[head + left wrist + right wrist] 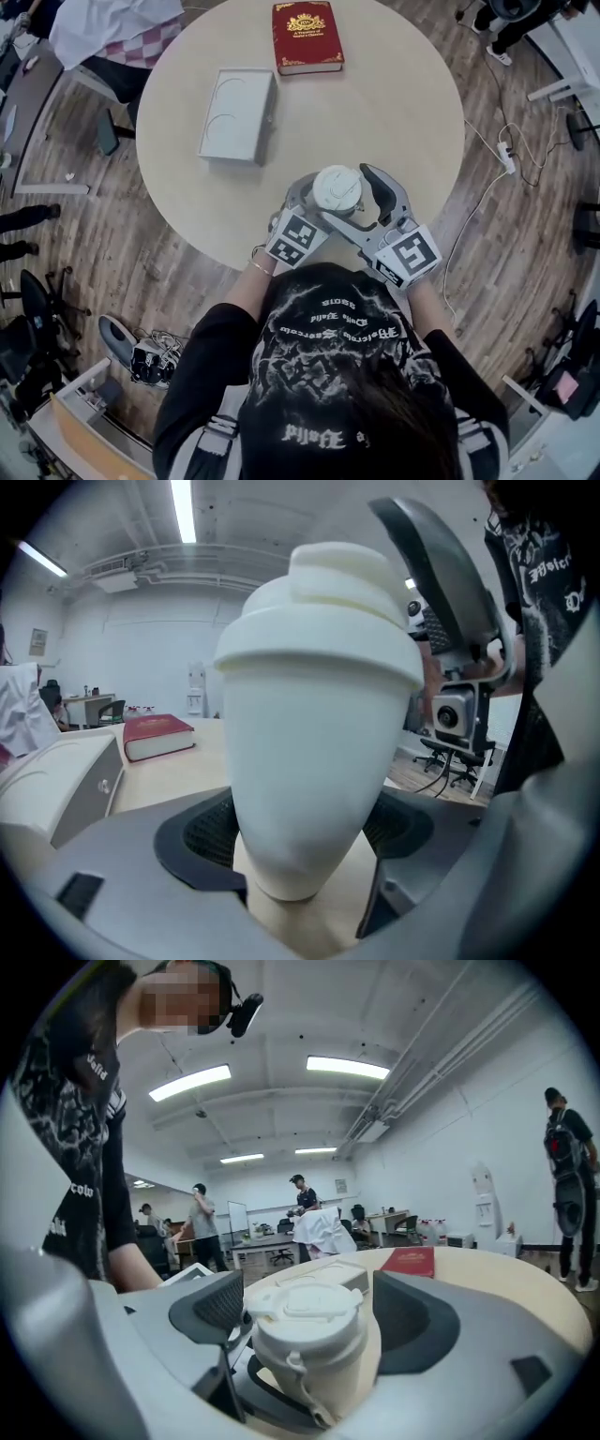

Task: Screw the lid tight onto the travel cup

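Cup (300, 761) is held upright at the near edge of the table (375, 103), its lower body clamped in the left gripper (305, 832) to stop it turning. The right gripper (314, 1314) straddles the lid (305, 1302), jaws wide and not pressing, likely readying a twist.

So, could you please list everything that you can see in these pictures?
Table: one, beige, round, in front of the person.
Book: one, red, near the table's far edge.
Box: one, pale grey, on the table, left of the book and nearer.
Travel cup: one, white, at the table's near edge.
Lid: one, white, on top of the travel cup.
Power strip: one, white, on the wooden floor right of the table.
Bystanders: several, in the room beyond the table.
Left hand-held gripper: one, grey, shut on the travel cup's lower body.
Right hand-held gripper: one, grey, jaws open round the lid.
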{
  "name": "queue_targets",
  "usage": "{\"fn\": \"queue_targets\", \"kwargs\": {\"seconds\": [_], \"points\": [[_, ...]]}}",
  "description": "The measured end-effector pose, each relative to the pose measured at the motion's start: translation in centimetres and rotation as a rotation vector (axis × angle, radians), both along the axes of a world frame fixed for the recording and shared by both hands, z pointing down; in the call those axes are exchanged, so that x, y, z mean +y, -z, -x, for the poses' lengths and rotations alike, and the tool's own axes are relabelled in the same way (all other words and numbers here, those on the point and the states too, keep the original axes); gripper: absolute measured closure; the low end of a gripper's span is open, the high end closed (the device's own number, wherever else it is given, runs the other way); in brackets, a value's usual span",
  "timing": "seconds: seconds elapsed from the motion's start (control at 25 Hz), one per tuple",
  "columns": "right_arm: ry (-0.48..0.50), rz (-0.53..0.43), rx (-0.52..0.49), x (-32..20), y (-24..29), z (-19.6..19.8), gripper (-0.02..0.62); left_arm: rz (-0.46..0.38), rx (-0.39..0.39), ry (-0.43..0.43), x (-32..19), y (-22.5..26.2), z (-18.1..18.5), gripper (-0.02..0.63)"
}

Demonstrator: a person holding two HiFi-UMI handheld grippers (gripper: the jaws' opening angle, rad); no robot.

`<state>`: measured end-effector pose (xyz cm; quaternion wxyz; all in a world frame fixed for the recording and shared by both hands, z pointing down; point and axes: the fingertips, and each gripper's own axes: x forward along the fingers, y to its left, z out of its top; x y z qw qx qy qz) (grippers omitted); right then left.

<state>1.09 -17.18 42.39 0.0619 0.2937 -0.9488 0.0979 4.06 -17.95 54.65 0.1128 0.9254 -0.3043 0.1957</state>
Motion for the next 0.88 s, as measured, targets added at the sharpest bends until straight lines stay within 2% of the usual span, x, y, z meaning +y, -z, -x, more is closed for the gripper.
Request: {"fn": "queue_targets", "kwargs": {"seconds": [0.08, 0.2, 0.32, 0.44, 0.56, 0.76, 0.88], "points": [[0.09, 0.0, 0.007, 0.2, 0.3, -0.1, 0.173, -0.001, 0.008, -0.038, 0.2, 0.0, 0.0, 0.201], [0.245, -0.009, 0.077, 0.4, 0.1, -0.3, 0.167, 0.006, 0.012, -0.128, 0.8, -0.2, 0.0, 0.201], [0.464, -0.012, 0.122, 0.5, 0.0, -0.3, 0.152, 0.013, -0.015, -0.21, 0.9, -0.4, 0.0, 0.201], [0.682, 0.03, 0.287, 1.0, -1.7, -1.3, 0.143, 0.024, -0.042, -0.292, 1.1, -0.5, -0.3, 0.201], [0.817, 0.039, 0.364, 0.9, -2.0, -1.1, 0.143, 0.038, -0.069, -0.38, 1.5, -0.5, -0.5, 0.201], [1.125, -0.097, 0.531, 0.8, -2.4, 0.6, 0.14, 0.053, -0.101, -0.465, 1.6, -0.6, -0.1, 0.202], [1.276, -0.164, 0.6, 1.3, -2.8, 1.4, 0.141, 0.063, -0.106, -0.495, 1.5, -0.5, -0.1, 0.202]]}}
